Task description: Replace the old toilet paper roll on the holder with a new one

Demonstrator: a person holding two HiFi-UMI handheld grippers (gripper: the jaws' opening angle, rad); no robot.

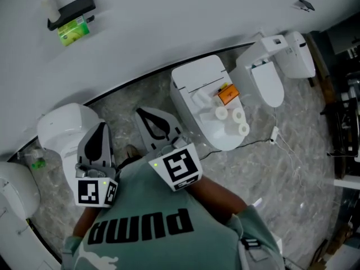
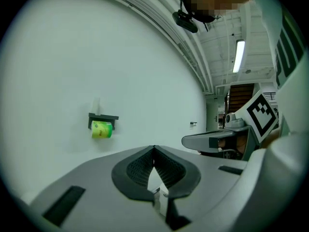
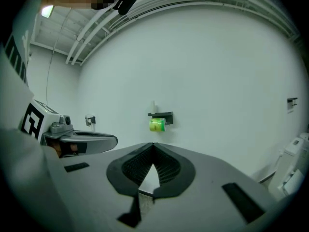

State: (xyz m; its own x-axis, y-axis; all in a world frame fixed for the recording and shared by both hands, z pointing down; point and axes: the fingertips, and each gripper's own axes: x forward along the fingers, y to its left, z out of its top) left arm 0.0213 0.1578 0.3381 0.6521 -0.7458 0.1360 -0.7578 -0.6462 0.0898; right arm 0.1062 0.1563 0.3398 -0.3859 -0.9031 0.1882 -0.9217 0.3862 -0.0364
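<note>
Head view, upper left of the frame: green-wrapped toilet paper roll hung level under a black holder on the white wall, kept off the floor and open to a grab from the front. Right of centre: three white rolls and an orange packet parked on a closed toilet lid, probably as handy stock, well apart from the holder. Lower left: left hand-held gripper and right hand-held gripper side by side, close to the body, both aimed at the wall. Pressed together at the tips in each gripper view, pinching nothing, with the green roll in line beyond them and far off. Likely just carried shut, with nothing within reach to grasp. Fits either stage: old roll up for swapping, or fresh roll already mounted; impossible to settle from here.
</note>
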